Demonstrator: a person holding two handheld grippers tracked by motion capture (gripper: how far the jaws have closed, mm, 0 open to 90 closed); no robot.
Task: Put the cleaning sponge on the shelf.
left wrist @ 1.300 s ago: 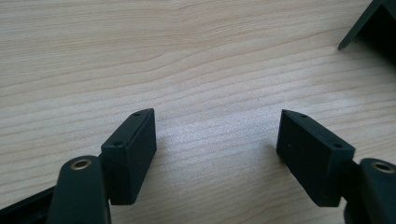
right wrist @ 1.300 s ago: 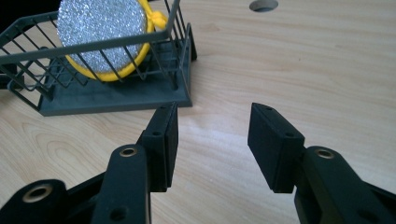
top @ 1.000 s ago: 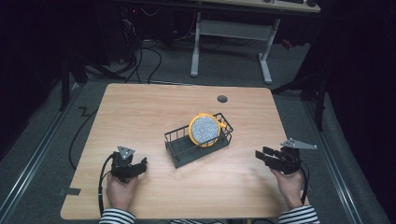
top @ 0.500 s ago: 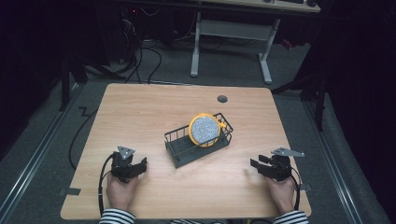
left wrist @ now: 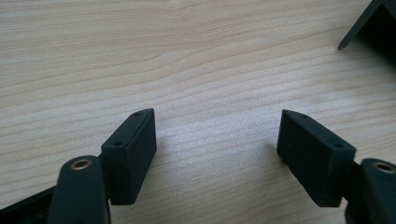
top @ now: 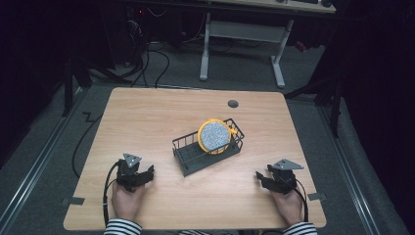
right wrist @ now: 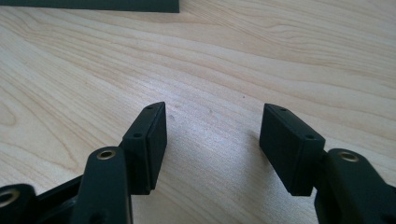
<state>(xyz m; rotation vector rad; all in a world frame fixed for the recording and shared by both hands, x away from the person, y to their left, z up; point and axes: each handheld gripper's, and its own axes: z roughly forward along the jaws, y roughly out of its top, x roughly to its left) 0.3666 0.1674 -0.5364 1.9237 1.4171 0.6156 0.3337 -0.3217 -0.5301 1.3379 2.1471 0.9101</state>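
Observation:
A black wire basket (top: 188, 153) stands near the middle of the wooden table (top: 147, 117). A round yellow-rimmed disc with a grey speckled face (top: 214, 136) stands on edge in the basket's right end. My left gripper (top: 146, 172) rests low on the table at the front left, open, with bare wood between its jaws (left wrist: 217, 133). My right gripper (top: 259, 177) rests at the front right, also open over bare wood (right wrist: 212, 128). A dark corner of the basket (left wrist: 369, 23) shows at the top right of the left gripper view.
A small round grommet (top: 233, 104) sits near the table's far edge. Behind the table stand a white desk frame (top: 240, 34) and loose cables (top: 147, 54) on the grey floor. A dark strip, the basket's base (right wrist: 93, 5), runs along the top of the right gripper view.
My right gripper has moved back toward the front edge and slightly left, and now sits low on the table. The left gripper has stayed in place.

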